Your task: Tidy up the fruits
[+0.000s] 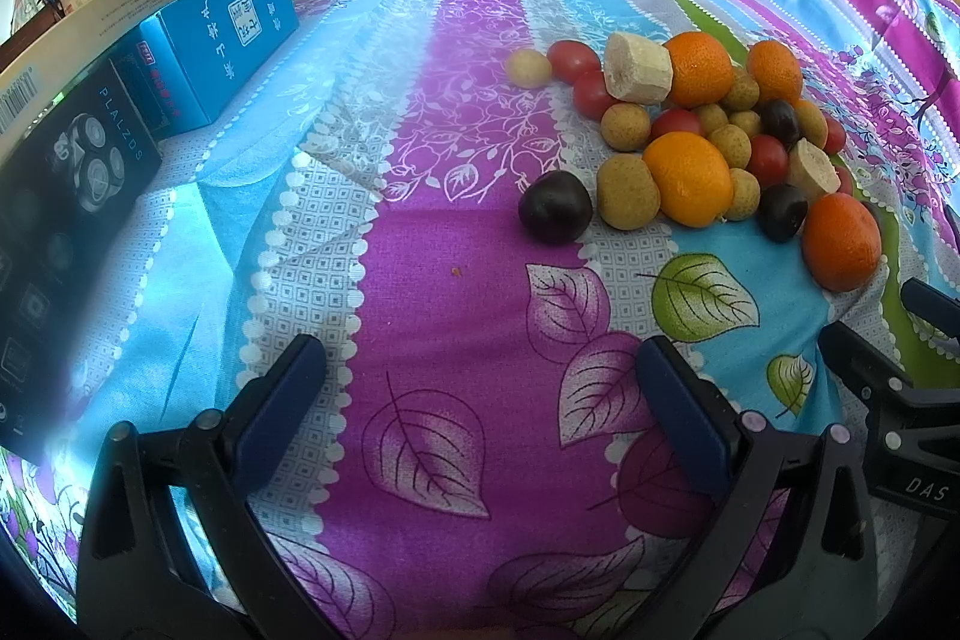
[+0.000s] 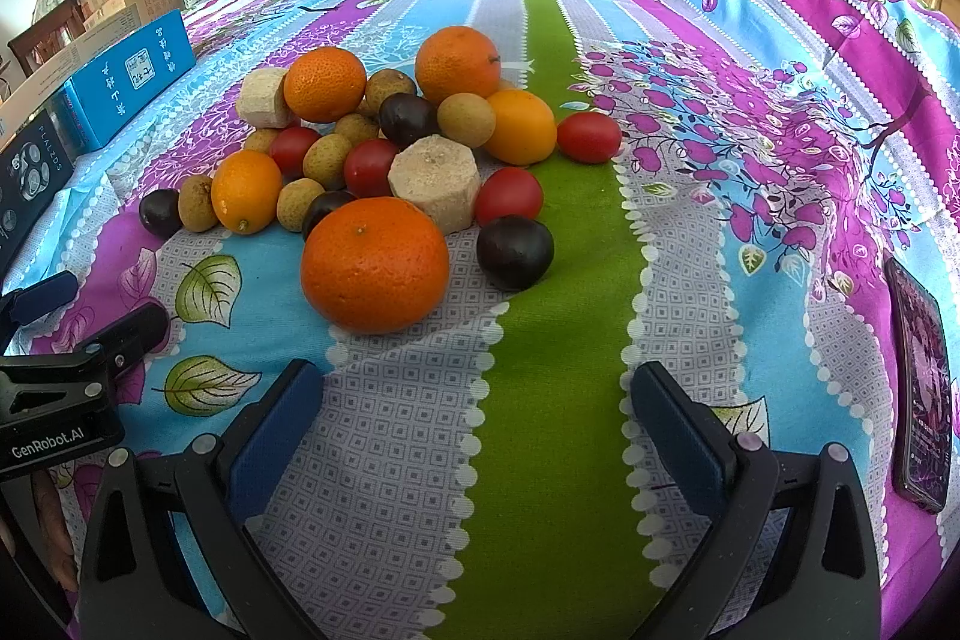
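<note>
A pile of mixed fruit lies on the flowered bedspread (image 1: 444, 232). It holds mandarins, red cherry tomatoes, dark plums, tan longans and pale cut chunks. In the left wrist view the pile sits ahead to the right, with a dark plum (image 1: 555, 207) nearest. My left gripper (image 1: 480, 388) is open over bare cloth. In the right wrist view a large mandarin (image 2: 375, 265) and a dark plum (image 2: 515, 251) lie closest, just ahead of my open right gripper (image 2: 480, 418). Each gripper shows at the edge of the other's view: the right gripper (image 1: 879, 316) and the left gripper (image 2: 96, 307).
A blue carton (image 1: 222, 40) and a black shaver box (image 1: 66, 196) stand along the left edge of the bed. A phone (image 2: 924, 388) lies on the cloth at the right. Clothes and boxes crowd the far end of the room.
</note>
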{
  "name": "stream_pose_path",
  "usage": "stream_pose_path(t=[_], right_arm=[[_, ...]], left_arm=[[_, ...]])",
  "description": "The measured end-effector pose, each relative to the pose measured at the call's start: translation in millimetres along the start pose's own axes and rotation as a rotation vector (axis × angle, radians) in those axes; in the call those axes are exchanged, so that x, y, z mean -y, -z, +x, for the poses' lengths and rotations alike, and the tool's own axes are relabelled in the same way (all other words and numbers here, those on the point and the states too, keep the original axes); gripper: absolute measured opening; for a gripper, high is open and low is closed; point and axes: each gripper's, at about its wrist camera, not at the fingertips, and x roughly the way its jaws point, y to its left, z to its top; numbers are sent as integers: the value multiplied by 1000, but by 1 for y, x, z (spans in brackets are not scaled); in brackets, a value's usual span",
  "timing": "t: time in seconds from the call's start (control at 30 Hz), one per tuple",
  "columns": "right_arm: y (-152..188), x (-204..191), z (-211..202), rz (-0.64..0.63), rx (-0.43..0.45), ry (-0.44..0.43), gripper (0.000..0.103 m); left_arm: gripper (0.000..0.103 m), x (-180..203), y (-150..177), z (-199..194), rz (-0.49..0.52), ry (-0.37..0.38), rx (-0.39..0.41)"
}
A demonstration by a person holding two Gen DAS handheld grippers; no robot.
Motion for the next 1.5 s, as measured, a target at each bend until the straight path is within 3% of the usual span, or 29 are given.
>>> stream_pose_path(t=[0.6,0.77,0.83,0.9,1.0,1.03,1.07,1.1,1.27,1.5], right_arm=[[0,-1,0,-11,-6,11,103],[-4,-2,3,-13,-14,3,103],[-7,2,3,-1,-44,-27,103],[-12,7,3,4,-89,-73,103],[-10,17,-4,26,-89,-153,103],[-9,20,-7,41,-79,-175,103],[-7,24,-9,55,-71,-193,103],[-5,27,-11,69,-62,-206,103],[1,9,-8,-93,-67,-112,103],[2,12,-5,-87,-66,-108,103]], left_arm=[[103,1,0,-1,3,-5,0],[103,-8,-4,-5,-22,55,-16],[101,-13,-12,-8,-31,109,-5],[93,-13,-20,-13,-19,129,12],[91,-7,-32,-16,3,146,50],[87,-5,-35,-13,11,141,45],[72,-2,-40,-11,15,171,20],[63,3,-44,-10,19,255,-12],[63,24,-43,-21,51,279,21],[63,20,-48,-14,11,265,4]])
